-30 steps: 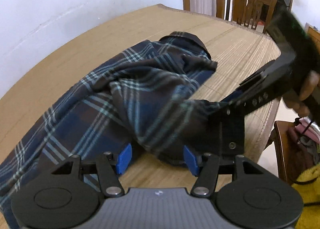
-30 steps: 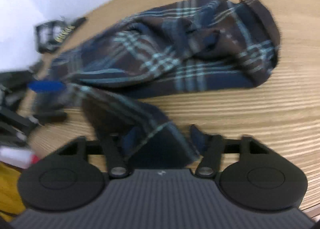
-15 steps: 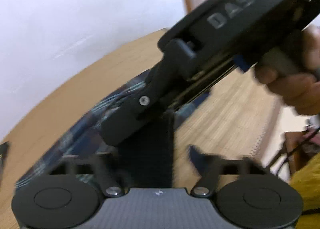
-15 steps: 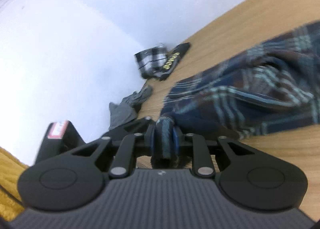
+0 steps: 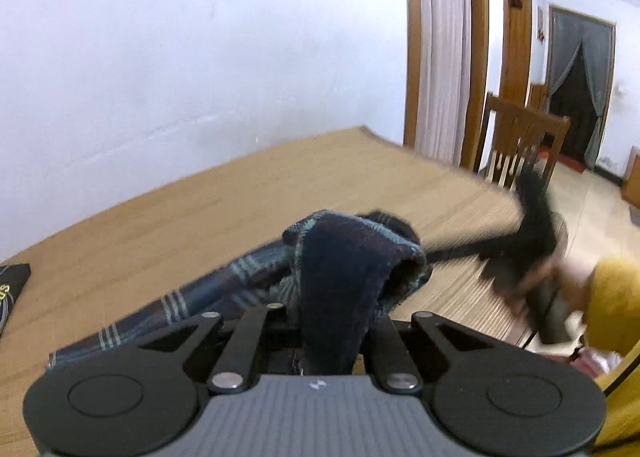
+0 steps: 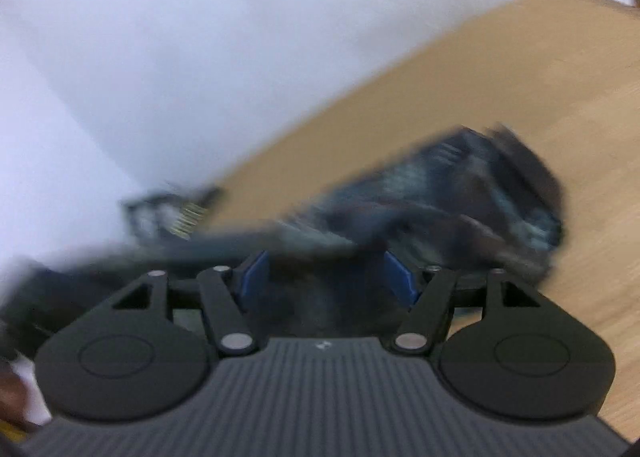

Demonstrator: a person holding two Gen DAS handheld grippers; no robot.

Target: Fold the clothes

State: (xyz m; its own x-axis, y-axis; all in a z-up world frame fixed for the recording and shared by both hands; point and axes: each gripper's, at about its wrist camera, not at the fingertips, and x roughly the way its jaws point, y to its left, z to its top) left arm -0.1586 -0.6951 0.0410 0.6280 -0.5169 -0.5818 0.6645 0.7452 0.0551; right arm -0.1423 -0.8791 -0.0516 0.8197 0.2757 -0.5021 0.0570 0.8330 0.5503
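A dark blue and brown plaid garment (image 5: 344,257) lies on the wooden table (image 5: 240,197). My left gripper (image 5: 336,321) is shut on a bunched fold of it and holds that fold up off the table; the cloth hides the pads. In the right wrist view, which is blurred, my right gripper (image 6: 326,277) has its jaws opening. Its blue pads (image 6: 252,277) stand apart, with a dark blur of the garment (image 6: 460,197) between and beyond them, not pinched. In the left wrist view the right tool's black body (image 5: 536,225) is a blur at the table's right edge.
A folded dark item with gold lettering (image 5: 12,289) lies at the table's left end, and shows as a blurred folded item (image 6: 176,209) by the white wall. A wooden chair (image 5: 520,145) stands beyond the far edge. A yellow sleeve (image 5: 616,305) is at the right.
My left gripper went from open to shut on the garment's fold and rose with it. My right gripper, shut on that fold half a second ago, has opened and drawn away to the right.
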